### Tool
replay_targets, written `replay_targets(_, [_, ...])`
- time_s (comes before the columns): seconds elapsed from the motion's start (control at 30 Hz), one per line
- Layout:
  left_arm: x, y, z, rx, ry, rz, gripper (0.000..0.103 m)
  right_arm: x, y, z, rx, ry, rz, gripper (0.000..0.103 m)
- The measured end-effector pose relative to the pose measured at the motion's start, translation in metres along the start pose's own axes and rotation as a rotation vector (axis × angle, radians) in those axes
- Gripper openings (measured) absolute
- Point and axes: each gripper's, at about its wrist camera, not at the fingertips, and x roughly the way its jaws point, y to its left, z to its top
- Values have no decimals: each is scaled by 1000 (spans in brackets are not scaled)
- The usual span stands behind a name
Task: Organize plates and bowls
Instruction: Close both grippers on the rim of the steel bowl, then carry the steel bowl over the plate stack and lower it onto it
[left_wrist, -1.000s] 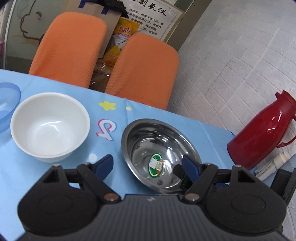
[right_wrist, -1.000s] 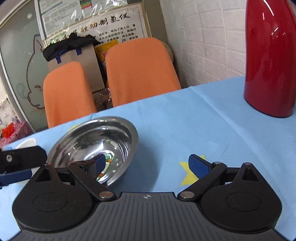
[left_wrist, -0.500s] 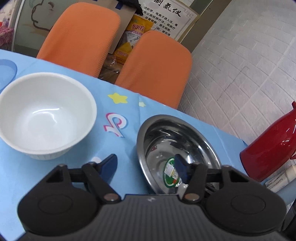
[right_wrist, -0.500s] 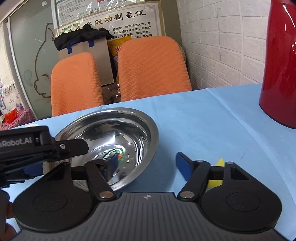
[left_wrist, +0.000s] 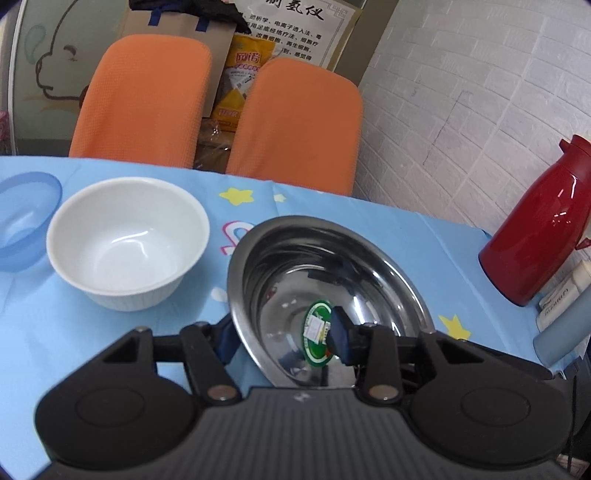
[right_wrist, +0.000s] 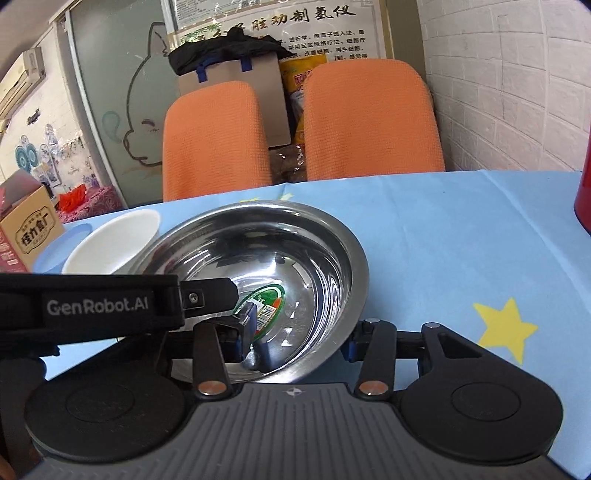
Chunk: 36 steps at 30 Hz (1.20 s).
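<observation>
A steel bowl (left_wrist: 325, 273) with a green sticker inside sits on the blue tablecloth; it also shows in the right wrist view (right_wrist: 280, 258). My left gripper (left_wrist: 284, 338) straddles its near left rim, one finger outside, one inside, still open. My right gripper (right_wrist: 299, 332) straddles its near right rim the same way, open. A white bowl (left_wrist: 127, 240) stands left of the steel bowl, and a clear blue bowl (left_wrist: 24, 218) left of that. The left gripper's body (right_wrist: 110, 302) crosses the right wrist view.
A red thermos (left_wrist: 543, 229) stands at the right near a white brick wall, with white tubes (left_wrist: 561, 295) beside it. Two orange chairs (left_wrist: 295, 122) stand behind the table's far edge. A cardboard box (right_wrist: 26, 229) is at the far left.
Both grippers have moved in onto the steel bowl and narrowed, each now with one finger inside and one outside the rim. The bowl looks larger and closer in both views.
</observation>
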Motion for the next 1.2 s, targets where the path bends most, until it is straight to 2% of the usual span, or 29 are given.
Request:
replay_targets(0.3, [-61, -2, -34, 39, 37, -62, 37, -56, 31, -29, -10, -35, -10, 87])
replay_targets(0.57, [-114, 0, -79, 79, 108, -88, 36, -96, 64, -74, -23, -19, -22, 89])
replay_targets(0.77, [-136, 11, -105, 122, 143, -99, 36, -112, 85, -101, -26, 1, -20, 89])
replay_targets(0.93, [-134, 19, -109, 134, 168, -117, 37, -115, 96, -113, -55, 19, -37, 89])
replay_targets(1.07, [-134, 22, -109, 157, 149, -114, 46, -116, 98, -117, -55, 15, -47, 89])
replay_targets(1.13, [-139, 23, -108, 157, 126, -119, 58, -118, 97, -118, -42, 17, -44, 89])
replay_targets(1.17, [-142, 24, -106, 150, 113, -126, 60, -120, 96, -120, -37, 19, -42, 94])
replay_targets(1.2, [-145, 25, -105, 140, 102, -129, 69, -123, 94, -121, -23, 18, -39, 102])
